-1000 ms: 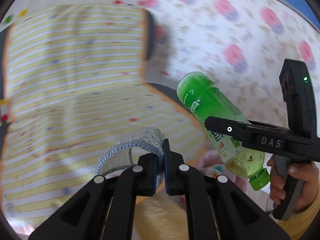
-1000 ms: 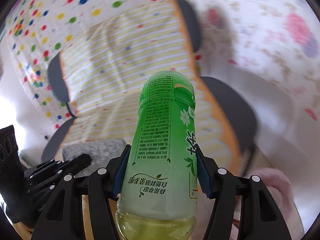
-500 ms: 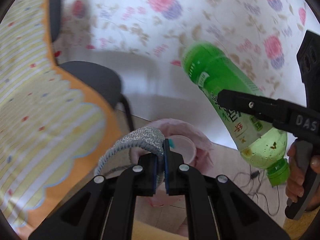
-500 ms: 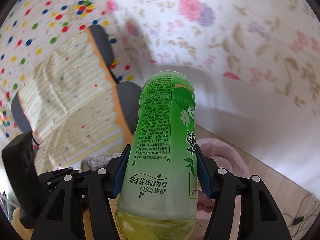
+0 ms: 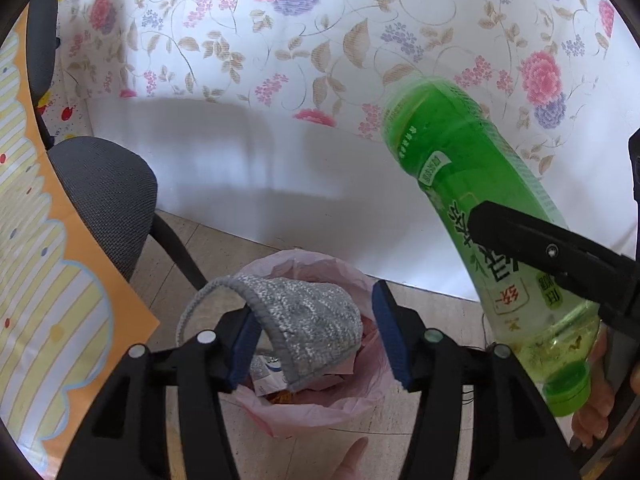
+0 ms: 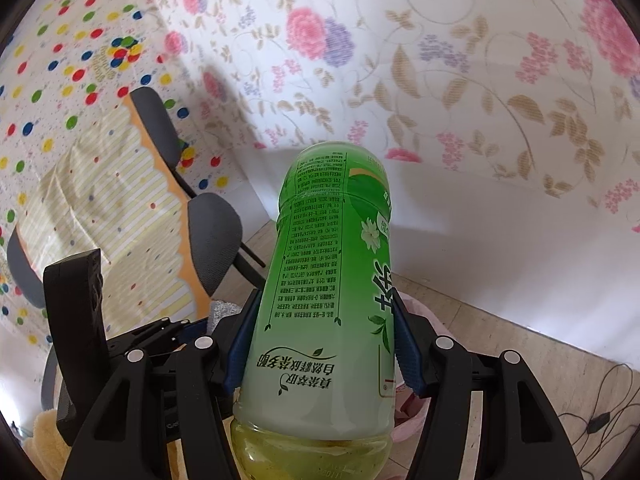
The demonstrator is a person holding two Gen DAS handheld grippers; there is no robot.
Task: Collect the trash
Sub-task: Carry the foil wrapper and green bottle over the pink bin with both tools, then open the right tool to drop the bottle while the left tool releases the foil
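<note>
In the left wrist view my left gripper (image 5: 316, 340) is open above a pink-lined trash bin (image 5: 320, 412) on the floor. A grey knitted cloth (image 5: 304, 324) hangs off its left pad over the bin's mouth. My right gripper (image 6: 320, 344) is shut on a green tea bottle (image 6: 332, 280), held cap toward the camera. In the left wrist view the bottle (image 5: 472, 184) is to the right of the bin and above it, tilted. The left gripper (image 6: 168, 332) shows at lower left in the right wrist view.
A grey office chair (image 5: 100, 196) stands left of the bin, beside a table with a yellow striped cloth (image 5: 40, 300). A flowered wall (image 5: 320, 40) is behind the bin. Black cables (image 6: 600, 420) lie on the floor at right. Paper scraps (image 5: 268, 372) lie in the bin.
Both grippers swung from the striped table toward the bin by the wall. The left gripper has opened, and the grey cloth now hangs loose on one pad. The right still grips the bottle.
</note>
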